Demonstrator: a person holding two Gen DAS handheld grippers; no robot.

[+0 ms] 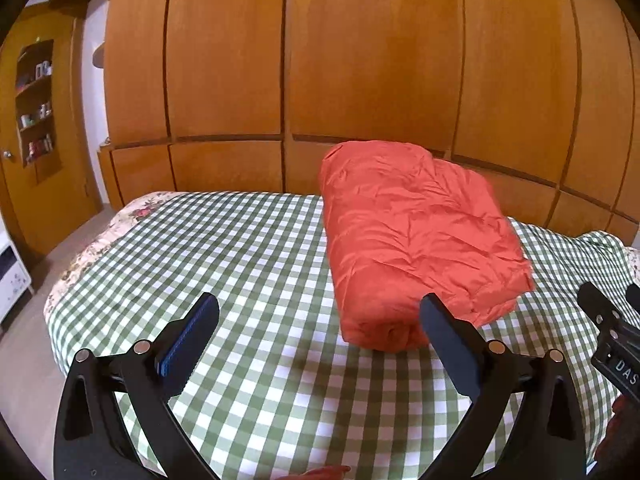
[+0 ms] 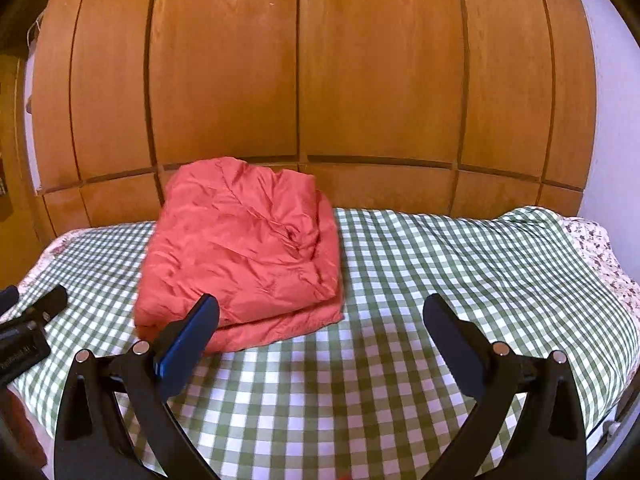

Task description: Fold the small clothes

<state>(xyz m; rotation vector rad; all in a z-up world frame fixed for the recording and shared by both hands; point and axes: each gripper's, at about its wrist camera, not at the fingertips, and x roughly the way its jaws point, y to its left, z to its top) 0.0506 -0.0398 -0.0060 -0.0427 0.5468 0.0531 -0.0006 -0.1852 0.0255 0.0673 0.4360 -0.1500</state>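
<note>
Left wrist view. Item: orange-red crinkled garment of thin shiny fabric (image 1: pixel 416 240), folded into a thick rectangular bundle, its near end rolled and rounded, surface heavily creased. It lies on the green-and-white checked bedspread (image 1: pixel 240 264), towards the far edge. Left gripper (image 1: pixel 320 320), black with blue pads, spread wide and empty, hovers at the garment's near end; its right finger overlaps the bundle's near corner in view, contact uncertain. Wooden panelled wardrobe (image 1: pixel 288 60) stands behind the garment.

Right wrist view. Garment (image 2: pixel 244 248) shows stacked layers along its near edge. Right gripper (image 2: pixel 320 320), wide apart, holding nothing, sits near the garment's right side.
</note>
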